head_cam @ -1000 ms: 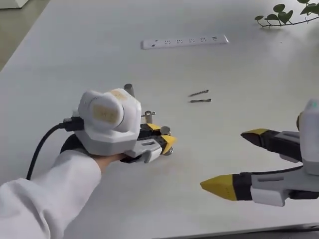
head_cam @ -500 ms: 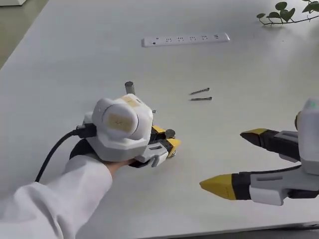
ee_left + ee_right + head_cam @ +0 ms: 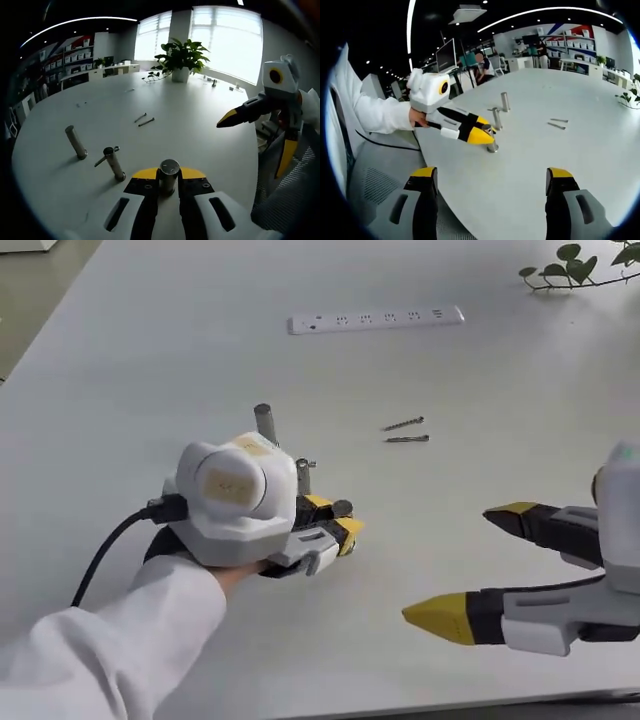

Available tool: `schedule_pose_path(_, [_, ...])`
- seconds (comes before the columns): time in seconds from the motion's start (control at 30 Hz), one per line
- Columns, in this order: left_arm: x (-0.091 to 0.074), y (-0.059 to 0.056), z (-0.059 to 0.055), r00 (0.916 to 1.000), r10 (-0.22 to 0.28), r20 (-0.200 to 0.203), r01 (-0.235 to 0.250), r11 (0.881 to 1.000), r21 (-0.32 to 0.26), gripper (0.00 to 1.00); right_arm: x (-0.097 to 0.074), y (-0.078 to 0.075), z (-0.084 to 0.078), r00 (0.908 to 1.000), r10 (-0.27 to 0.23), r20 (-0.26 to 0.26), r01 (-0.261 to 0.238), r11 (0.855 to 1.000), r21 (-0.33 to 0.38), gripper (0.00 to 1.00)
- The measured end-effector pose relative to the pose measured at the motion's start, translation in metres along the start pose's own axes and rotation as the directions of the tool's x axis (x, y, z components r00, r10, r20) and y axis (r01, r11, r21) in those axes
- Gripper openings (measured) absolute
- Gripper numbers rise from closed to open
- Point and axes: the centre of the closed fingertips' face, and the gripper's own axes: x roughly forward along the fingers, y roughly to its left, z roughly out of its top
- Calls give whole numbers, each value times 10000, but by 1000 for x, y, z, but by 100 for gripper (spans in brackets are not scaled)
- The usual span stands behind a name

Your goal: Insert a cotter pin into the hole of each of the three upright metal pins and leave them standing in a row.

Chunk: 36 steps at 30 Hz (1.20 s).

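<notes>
Metal pin [image 3: 169, 168] sits clamped in the left gripper [image 3: 169, 176]; right gripper [image 3: 492, 175] gapes empty. Twisting on release could topple it against the neighbouring pin [image 3: 114, 162] beside those jaws.

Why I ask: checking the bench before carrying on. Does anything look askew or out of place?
Nothing stands out. The far pin, bare, the middle pin, with a cotter pin through it, and the near pin, gripped by the left claw, stand upright in a row. Two loose cotter pins lie on the table.
</notes>
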Motion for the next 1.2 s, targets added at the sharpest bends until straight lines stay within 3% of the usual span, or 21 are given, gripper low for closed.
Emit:
schedule_pose_path(0.1, [-1, -1, 1, 9999, -120, 34, 121, 9999, -119, 13, 0, 0, 0, 10000, -1, -28, 1, 10000, 3, 87])
schedule_pose_path(0.17, [-6, 0, 3, 9999, -87, -107, 79, 9977, -667, 17, -1, 0, 0, 10000, -4, -28, 4, 10000, 3, 87])
schedule_pose_path(0.23, [-12, 4, 9, 10000, -53, 63, 54, 9997, -252, 28, -1, 0, 0, 10000, 16, -39, -16, 10000, 2, 88])
schedule_pose_path(0.3, [-20, 7, 10, 10000, -67, -46, 69, 9997, 237, 35, -1, 0, 1, 10000, 32, -79, -32, 10000, -44, 88])
schedule_pose_path(0.43, [-36, 6, 10, 9982, -598, 17, 598, 9981, 129, 46, 0, -1, 2, 9999, 71, -93, -72, 9999, -91, 88])
schedule_pose_path(0.53, [-51, 5, 7, 9943, -1066, 82, 1062, 9937, 350, 62, 1, 0, 4, 9999, 129, -103, -130, 9998, -143, 87])
schedule_pose_path(0.6, [-60, 8, 3, 9947, -1031, 44, 1029, 9940, 383, 72, 2, 0, 5, 9998, 167, -131, -170, 9997, -192, 87])
schedule_pose_path(0.8, [-79, 15, -14, 9953, -943, -231, 949, 9951, 262, 84, 3, 1, 6, 9993, 253, -262, -261, 9992, -296, 87])
schedule_pose_path(0.97, [-88, 14, -19, 9950, -989, -103, 988, 9951, -100, 100, 2, 1, 6, 9989, 285, -385, -301, 9987, -422, 87])
schedule_pose_path(1.2, [-96, 7, -15, 9934, -1118, 240, 1126, 9931, -328, 99, 0, 1, 8, 9981, 272, -552, -302, 9980, -553, 87])
